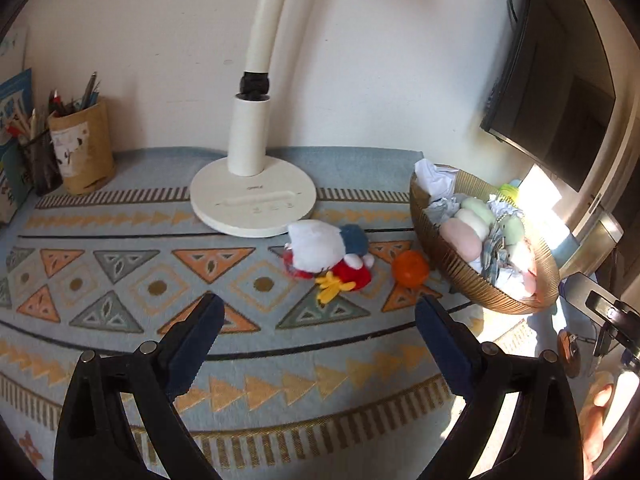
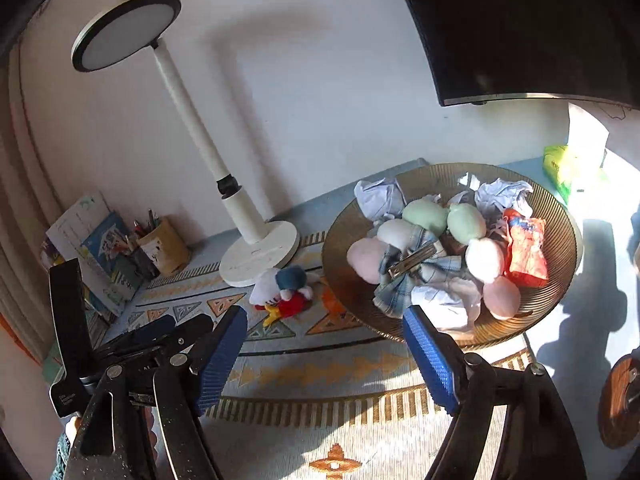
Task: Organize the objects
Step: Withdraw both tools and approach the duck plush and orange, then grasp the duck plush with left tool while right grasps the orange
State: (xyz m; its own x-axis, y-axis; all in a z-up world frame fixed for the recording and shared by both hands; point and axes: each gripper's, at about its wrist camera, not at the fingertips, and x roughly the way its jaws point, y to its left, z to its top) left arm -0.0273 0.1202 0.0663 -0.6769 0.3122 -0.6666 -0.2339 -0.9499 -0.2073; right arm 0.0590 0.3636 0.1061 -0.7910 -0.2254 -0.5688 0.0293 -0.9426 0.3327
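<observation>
A plush toy (image 1: pixel 328 256), white, blue and red with yellow feet, lies on the patterned cloth beside an orange ball (image 1: pixel 410 269). A gold ribbed bowl (image 1: pixel 452 268) at the right holds pastel soft balls, crumpled paper and a plaid cloth. My left gripper (image 1: pixel 318 310) stands open just short of the plush, nothing between its blue pads. In the right wrist view my right gripper (image 2: pixel 324 320) is open and empty at the near rim of the bowl (image 2: pixel 344 216); the plush toy (image 2: pixel 282 288) lies left of the bowl, and an orange snack packet (image 2: pixel 526 250) lies inside it.
A white desk lamp base (image 1: pixel 253 202) stands behind the plush, its stem arching overhead. A brown pen holder (image 1: pixel 82 146) and books sit at the far left. A dark monitor (image 1: pixel 548 80) hangs at right. A green pack (image 2: pixel 560 166) lies behind the bowl.
</observation>
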